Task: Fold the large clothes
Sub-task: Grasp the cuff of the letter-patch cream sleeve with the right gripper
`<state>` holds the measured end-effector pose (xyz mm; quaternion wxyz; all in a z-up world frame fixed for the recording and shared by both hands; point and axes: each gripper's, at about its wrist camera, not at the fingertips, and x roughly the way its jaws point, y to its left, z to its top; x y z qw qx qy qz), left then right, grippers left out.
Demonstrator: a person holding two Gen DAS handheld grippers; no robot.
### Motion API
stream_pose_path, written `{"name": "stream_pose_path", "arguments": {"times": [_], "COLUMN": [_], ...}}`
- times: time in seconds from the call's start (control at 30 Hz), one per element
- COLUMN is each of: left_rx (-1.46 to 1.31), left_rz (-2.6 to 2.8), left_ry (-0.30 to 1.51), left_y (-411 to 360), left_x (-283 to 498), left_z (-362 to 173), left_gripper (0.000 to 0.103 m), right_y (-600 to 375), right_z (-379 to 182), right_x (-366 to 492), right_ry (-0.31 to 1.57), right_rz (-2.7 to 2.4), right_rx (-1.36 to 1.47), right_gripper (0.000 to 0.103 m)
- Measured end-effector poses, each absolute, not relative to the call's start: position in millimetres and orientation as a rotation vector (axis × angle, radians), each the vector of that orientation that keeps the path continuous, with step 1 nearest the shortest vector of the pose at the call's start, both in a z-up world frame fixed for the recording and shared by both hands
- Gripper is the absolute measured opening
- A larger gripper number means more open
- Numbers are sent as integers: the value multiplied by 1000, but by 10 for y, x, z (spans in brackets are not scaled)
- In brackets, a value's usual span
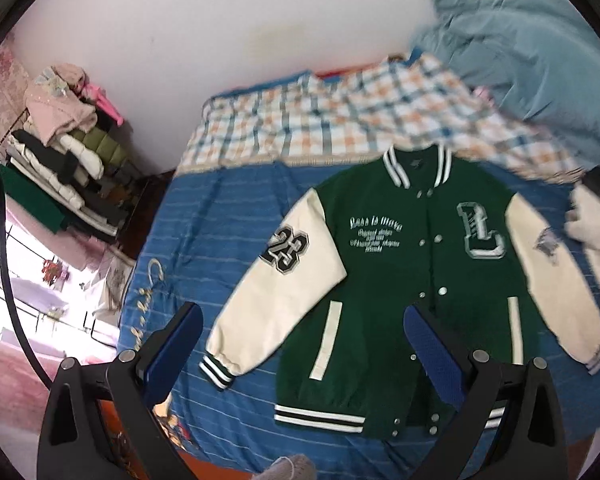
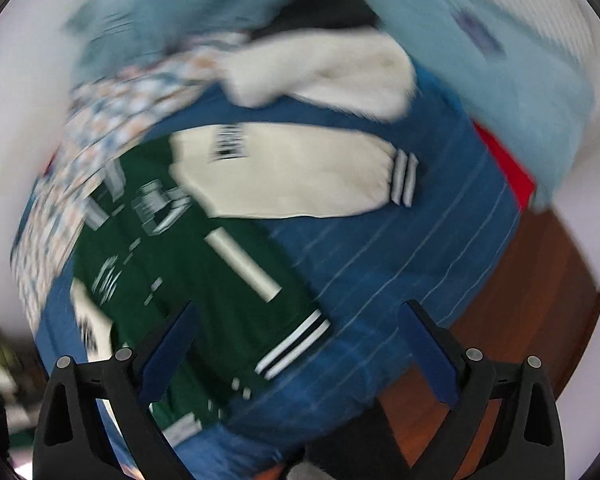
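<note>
Hovering with its jaws spread wide and holding nothing, the left gripper (image 1: 300,344) looks down on the green varsity jacket (image 1: 412,280), which lies face up and buttoned on the blue striped bedspread (image 1: 204,232) straight ahead of the fingers. The right gripper (image 2: 300,344) is likewise spread and empty; its view is blurred, with the jacket's hem just ahead and to its left. No fold looks started. A good first move, as I judge it, is to pinch the cream sleeve (image 1: 276,292) ahead-left of the left gripper near its striped cuff (image 1: 216,372) and lay it across the chest, keeping the body flat.
</note>
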<state>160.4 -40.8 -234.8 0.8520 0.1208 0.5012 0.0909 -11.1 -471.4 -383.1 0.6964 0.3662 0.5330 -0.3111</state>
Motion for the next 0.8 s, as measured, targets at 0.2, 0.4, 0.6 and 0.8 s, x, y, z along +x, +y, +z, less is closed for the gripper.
{"name": "stream_pose_path", "arguments": {"times": [0.2,0.4,0.6,0.8], "left_rx": [296,297,294,254], "left_rz": [292,357,400,416], "left_ry": [1189,1301,1338,1355], "left_y": [-604,-732,-723,-477], "left_x": [2043,2354,2617,2666], "left_z": [-3274,-4207,-4863,-5159], "left_gripper": [103,103,103,103], "right_y": [-5859,-6377,-6516,-6360], "right_z": [-5516,-6511,-6792,-6159], "right_x": [-389,-356,43,536], "right_ry": [1118,1009,999,910], "right_rz": [-865,-1006,-1184,-1111], "right_rx": [1266,1379,1225,972], "right_gripper": [101,101,67,25]}}
